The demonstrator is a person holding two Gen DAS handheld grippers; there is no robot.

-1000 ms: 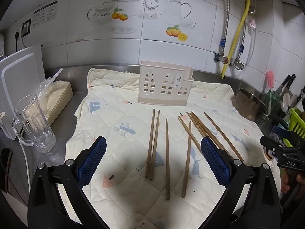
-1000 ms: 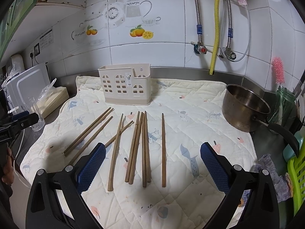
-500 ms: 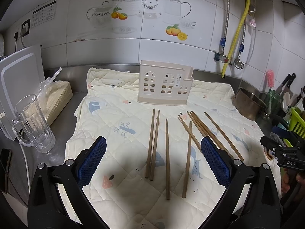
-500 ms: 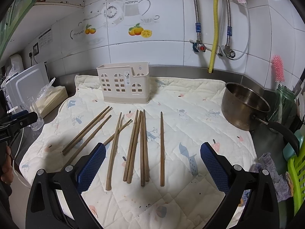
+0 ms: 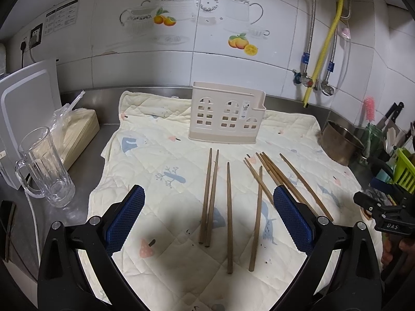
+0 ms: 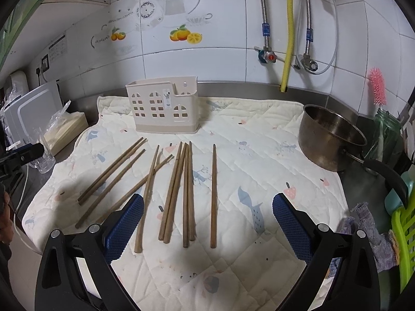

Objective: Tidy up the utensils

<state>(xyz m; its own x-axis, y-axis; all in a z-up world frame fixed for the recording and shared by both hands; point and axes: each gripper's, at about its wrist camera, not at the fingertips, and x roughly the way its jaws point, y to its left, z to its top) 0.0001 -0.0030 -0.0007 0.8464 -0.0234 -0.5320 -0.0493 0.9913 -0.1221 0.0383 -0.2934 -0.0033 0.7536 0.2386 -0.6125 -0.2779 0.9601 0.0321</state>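
Several brown wooden chopsticks (image 5: 228, 215) (image 6: 213, 197) lie loose on a cream quilted mat (image 5: 160, 160) (image 6: 264, 155). Behind them a beige plastic utensil holder (image 5: 226, 115) (image 6: 162, 112) with window-shaped cutouts stands upright and looks empty. My left gripper (image 5: 208, 217) hovers open above the near ends of the chopsticks, nothing between its blue pads. Likewise open and empty, my right gripper (image 6: 207, 225) hangs over the right-hand group of chopsticks. The right gripper's black tip (image 5: 376, 210) shows at the left wrist view's right edge.
A glass mug (image 5: 44, 165) and a wrapped pack (image 5: 77, 129) sit left of the mat by a white board (image 5: 23, 98). A steel saucepan (image 6: 329, 140), a green rack (image 6: 404, 235), a grey cloth (image 6: 368, 235) and a pink brush (image 6: 377, 88) stand at the right.
The right wrist view has drifted slightly right and forward over the chopsticks. The left gripper has stayed nearly still. Nothing on the mat has moved.
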